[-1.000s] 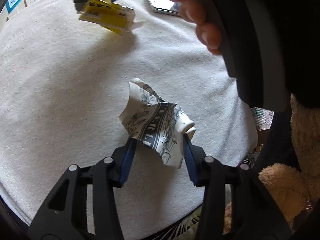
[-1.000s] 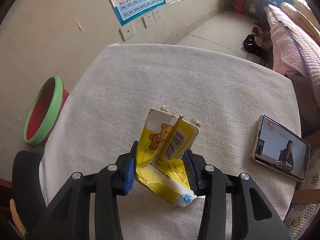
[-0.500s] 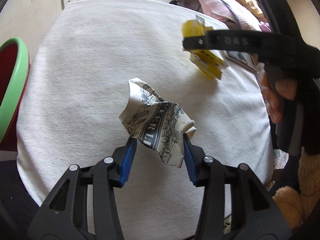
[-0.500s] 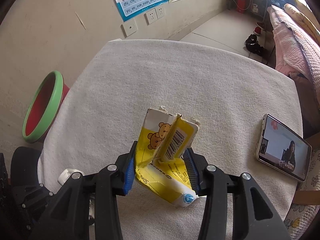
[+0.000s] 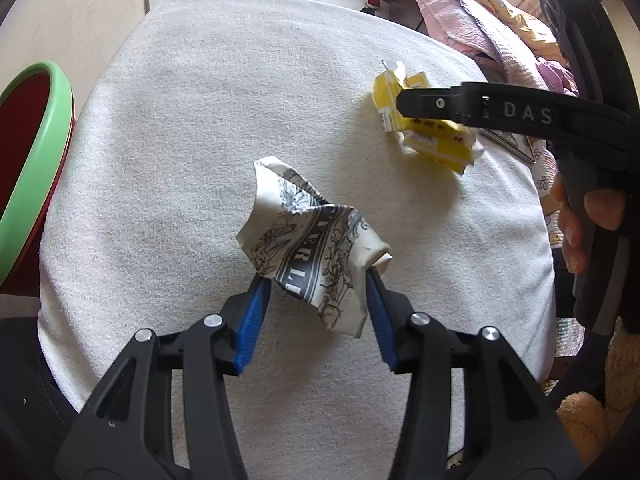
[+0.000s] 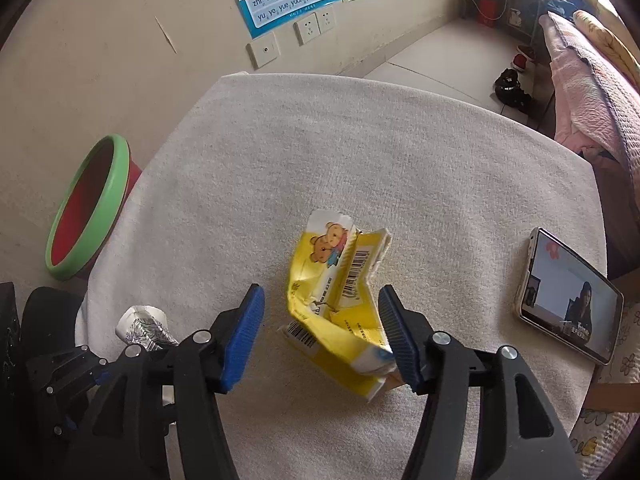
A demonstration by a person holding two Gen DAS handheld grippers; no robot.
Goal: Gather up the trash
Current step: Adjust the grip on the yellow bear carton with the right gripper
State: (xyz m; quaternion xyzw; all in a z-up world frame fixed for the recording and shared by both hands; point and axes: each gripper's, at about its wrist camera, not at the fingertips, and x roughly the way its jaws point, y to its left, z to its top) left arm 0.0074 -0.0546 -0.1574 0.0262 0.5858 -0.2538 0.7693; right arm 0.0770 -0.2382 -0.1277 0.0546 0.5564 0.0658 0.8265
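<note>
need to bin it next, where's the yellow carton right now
In the right wrist view the yellow carton lies crumpled on the white towel between the open right tool's fingers, with the phone to its right.

A: What is the left gripper point(image 5: 316, 304) holding?

B: A crumpled white paper with black drawings and letters point(image 5: 310, 248). The two blue pads point(image 5: 252, 320) squeeze it from both sides, up above the white fuzzy towel on the round table point(image 5: 200, 120).

A: And that yellow thing?

B: A squashed yellow carton point(image 5: 424, 136) lying on the towel, far to the right. The black finger of the right gripper point(image 5: 472, 110) crosses over it (I cannot tell how that one is set).

A: What is on the left?

B: A red tub with a green rim point(image 5: 36, 152), down beside the table.
</note>
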